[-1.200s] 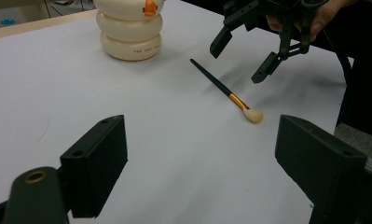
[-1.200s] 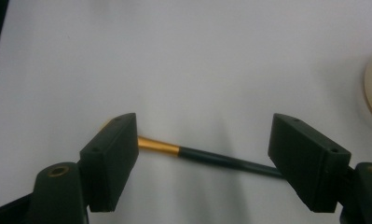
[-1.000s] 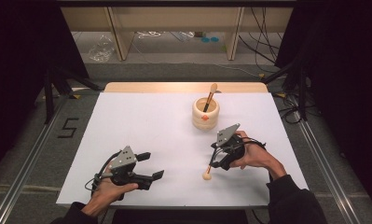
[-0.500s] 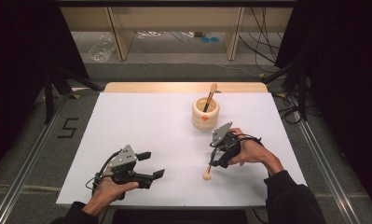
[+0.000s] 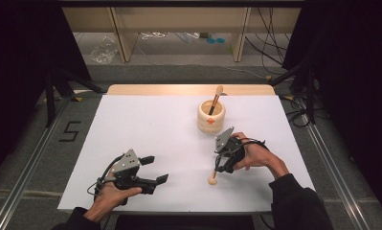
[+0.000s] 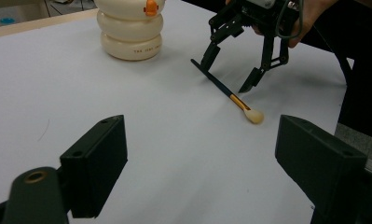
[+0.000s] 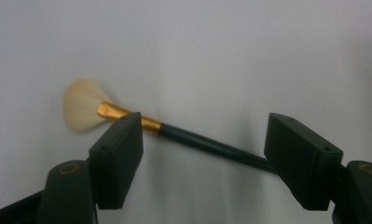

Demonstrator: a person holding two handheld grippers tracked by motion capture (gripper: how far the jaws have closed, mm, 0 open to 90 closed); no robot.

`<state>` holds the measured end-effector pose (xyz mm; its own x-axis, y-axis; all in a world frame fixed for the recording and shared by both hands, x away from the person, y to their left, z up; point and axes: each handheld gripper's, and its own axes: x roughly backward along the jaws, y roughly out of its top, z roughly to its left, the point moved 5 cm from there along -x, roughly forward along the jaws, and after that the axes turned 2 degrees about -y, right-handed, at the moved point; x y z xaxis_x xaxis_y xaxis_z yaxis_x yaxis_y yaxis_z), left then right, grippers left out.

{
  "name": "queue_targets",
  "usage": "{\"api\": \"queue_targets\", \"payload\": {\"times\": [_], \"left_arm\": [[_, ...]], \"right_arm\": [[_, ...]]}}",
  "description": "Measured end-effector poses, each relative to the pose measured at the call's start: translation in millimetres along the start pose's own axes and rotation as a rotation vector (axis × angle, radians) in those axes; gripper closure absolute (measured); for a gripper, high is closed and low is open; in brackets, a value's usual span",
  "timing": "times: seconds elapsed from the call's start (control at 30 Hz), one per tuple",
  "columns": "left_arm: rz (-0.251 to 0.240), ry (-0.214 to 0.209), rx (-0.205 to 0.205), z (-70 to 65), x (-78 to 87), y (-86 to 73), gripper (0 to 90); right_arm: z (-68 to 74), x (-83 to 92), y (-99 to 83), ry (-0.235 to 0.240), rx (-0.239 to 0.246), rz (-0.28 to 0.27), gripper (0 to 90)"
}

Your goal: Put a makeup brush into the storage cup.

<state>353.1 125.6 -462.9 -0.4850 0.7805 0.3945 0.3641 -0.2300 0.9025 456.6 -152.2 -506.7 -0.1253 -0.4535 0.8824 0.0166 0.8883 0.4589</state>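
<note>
Brush [image 7: 193,140] lies flat on table [image 5: 145,124], R gripper [image 5: 220,164] jaws astride its handle, just been closing, not yet pinching. L gripper [image 5: 155,168] open, holds nothing, well apart.

A large dark numeral "5" [image 5: 70,131] was marked on the grey floor strip just left of the white counter [image 5: 145,129], seen in the high view; it was the one sign that read cleanly. In the left gripper view, the cream ringed ceramic pot [image 6: 130,28] carried a short line of small dark capital letters [image 6: 146,52] printed on its lowest ring, too small and blurred to read with any certainty. The same pot bore a small orange mark [image 6: 151,5] on its upper ring, a shape and not a letter.
</note>
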Motion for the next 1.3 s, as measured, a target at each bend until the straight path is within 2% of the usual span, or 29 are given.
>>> {"api": "queue_targets", "payload": {"times": [0.3, 0.53, 0.57, 0.63, 0.77, 0.9, 1.03, 1.2, 1.3], "left_arm": [[-0.002, -0.002, 0.0, -0.7, -0.1, 0.1, 16.8], [-0.005, 0.002, 0.0, -0.1, 0.6, 0.6, 16.7], [-0.007, 0.001, 0.0, -0.1, 0.5, 0.7, 16.8], [-0.008, 0.0, 0.0, -0.3, 0.6, 0.8, 16.8], [-0.006, 0.002, -0.001, 0.2, 0.8, 0.7, 16.7], [-0.006, 0.002, 0.0, 0.3, 1.0, 0.7, 16.7], [-0.01, 0.003, 0.0, 0.2, 1.0, 1.0, 16.7], [-0.009, 0.009, -0.007, -0.2, 1.2, 1.1, 16.8], [-0.009, 0.01, -0.005, -0.3, 1.2, 1.1, 16.8]], "right_arm": [[0.2, -3.9, -2.1, 0.007, -0.012, 0.038, 32.9], [-0.1, -2.8, -2.6, 0.011, -0.025, 0.043, 39.3], [-1.8, -2.0, -3.7, 0.009, -0.003, 0.055, 40.3], [-0.1, -2.2, -3.3, 0.013, -0.025, 0.051, 41.9], [-0.3, -1.5, -4.4, 0.02, -0.021, 0.068, 45.8], [0.3, -1.1, -4.1, 0.027, -0.04, 0.078, 48.7], [1.5, -0.6, -3.8, 0.036, -0.08, 0.094, 52.6], [0.6, 1.3, -3.3, 0.024, -0.084, 0.136, 60.8], [1.9, 1.6, -2.1, 0.033, -0.085, 0.149, 64.4]]}}
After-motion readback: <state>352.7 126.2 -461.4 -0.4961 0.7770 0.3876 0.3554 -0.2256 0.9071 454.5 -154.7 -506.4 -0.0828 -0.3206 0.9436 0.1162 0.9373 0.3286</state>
